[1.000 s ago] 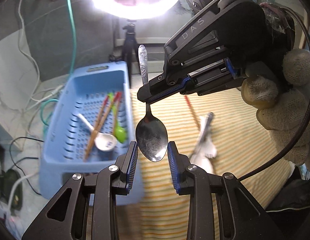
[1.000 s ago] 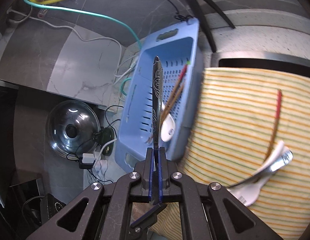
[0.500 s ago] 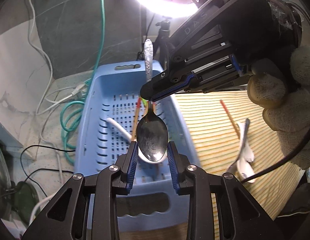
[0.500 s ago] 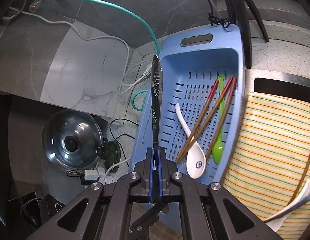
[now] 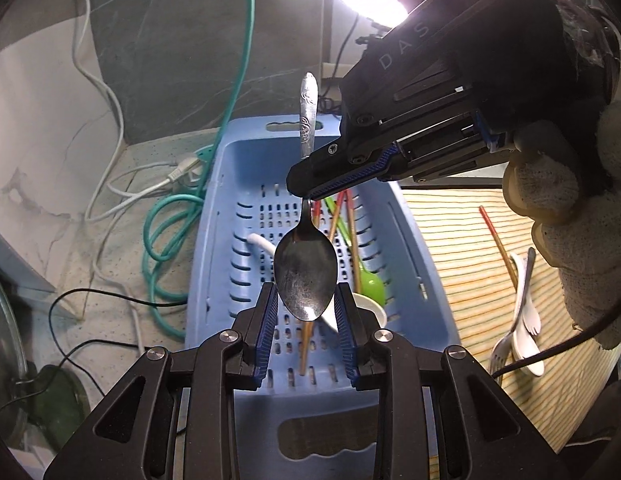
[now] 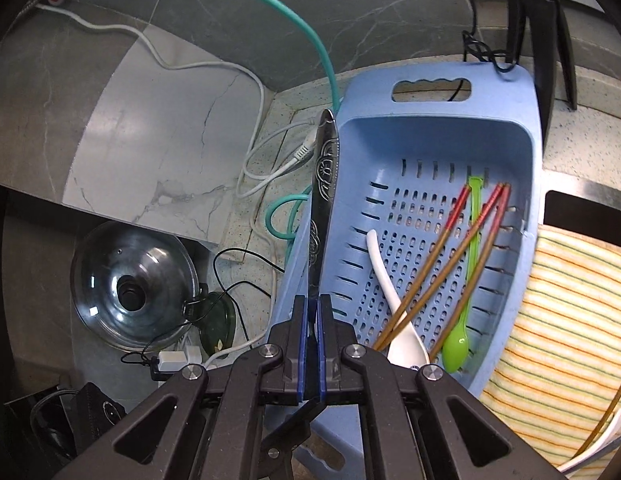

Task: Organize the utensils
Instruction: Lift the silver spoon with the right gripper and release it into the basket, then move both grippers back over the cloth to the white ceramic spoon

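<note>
My right gripper (image 6: 313, 308) is shut on the handle of a metal spoon (image 6: 323, 208), which stands upright above the left edge of a blue basket (image 6: 438, 128). In the left wrist view the right gripper (image 5: 310, 184) holds the spoon (image 5: 305, 276) so its bowl hangs between the fingers of my left gripper (image 5: 306, 312); the jaws stand close on both sides of the bowl, contact unclear. The blue basket (image 5: 246, 168) holds several chopsticks (image 6: 442, 256), a white spoon (image 6: 390, 292) and a green spoon (image 6: 458, 340).
A striped cloth (image 5: 462, 240) to the right of the basket carries a chopstick (image 5: 496, 240), a white spoon (image 5: 522, 320) and a metal fork (image 5: 502, 348). Cables (image 5: 166, 216) and a glass pot lid (image 6: 130, 284) lie left of the basket. A tripod (image 6: 526, 20) stands behind it.
Both grippers have moved left with the spoon, from above the striped cloth to above the blue basket. The spoon bowl stays between the left fingers.
</note>
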The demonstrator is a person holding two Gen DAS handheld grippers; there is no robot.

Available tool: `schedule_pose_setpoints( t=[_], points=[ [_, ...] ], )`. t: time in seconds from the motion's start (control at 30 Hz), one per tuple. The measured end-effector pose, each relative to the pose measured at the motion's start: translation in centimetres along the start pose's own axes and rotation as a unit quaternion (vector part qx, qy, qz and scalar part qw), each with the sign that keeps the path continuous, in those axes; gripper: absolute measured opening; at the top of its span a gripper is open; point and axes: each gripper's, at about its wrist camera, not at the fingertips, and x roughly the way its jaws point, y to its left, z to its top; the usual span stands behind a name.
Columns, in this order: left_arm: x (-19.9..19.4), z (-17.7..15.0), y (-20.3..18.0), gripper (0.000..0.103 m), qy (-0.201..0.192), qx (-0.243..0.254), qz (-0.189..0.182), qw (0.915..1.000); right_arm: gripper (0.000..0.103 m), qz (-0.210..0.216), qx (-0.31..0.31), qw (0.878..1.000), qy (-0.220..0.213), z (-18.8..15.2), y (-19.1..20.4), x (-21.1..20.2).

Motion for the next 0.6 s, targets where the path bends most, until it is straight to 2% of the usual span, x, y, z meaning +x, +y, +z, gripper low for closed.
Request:
schedule_pose_setpoints(
  t=[0.07, 0.1, 0.13, 0.17, 0.2, 0.6],
  points=[
    [0.1, 0.0, 0.3, 0.028, 0.004, -0.009, 0.006, 0.9999, 0.008, -0.008, -0.01, 1.0, -0.001, 0.2, 0.3, 0.1],
    [0.2, 0.1, 0.5, 0.028, 0.007, -0.014, 0.006, 0.9999, 0.012, -0.014, -0.017, 1.0, -0.002, 0.2, 0.5, 0.1],
    [0.1, 0.0, 0.5, 0.029, 0.006, -0.016, 0.007, 0.9998, 0.018, -0.017, -0.022, 1.0, -0.003, 0.3, 0.8, 0.1],
    [-0.1, 0.0, 0.5, 0.03, 0.004, -0.017, 0.009, 0.9998, 0.031, -0.019, -0.026, 0.999, -0.005, 0.2, 0.9, 0.0],
    [-0.2, 0.0, 0.5, 0.033, 0.004, -0.018, 0.01, 0.9998, 0.039, -0.021, -0.03, 0.999, -0.011, 0.2, 1.0, -0.2],
    [-1.7, 0.0, 0.0, 0.033, -0.002, -0.029, 0.018, 0.9994, 0.04, -0.023, -0.057, 0.998, -0.026, -0.7, 0.7, -3.0]
  ],
)
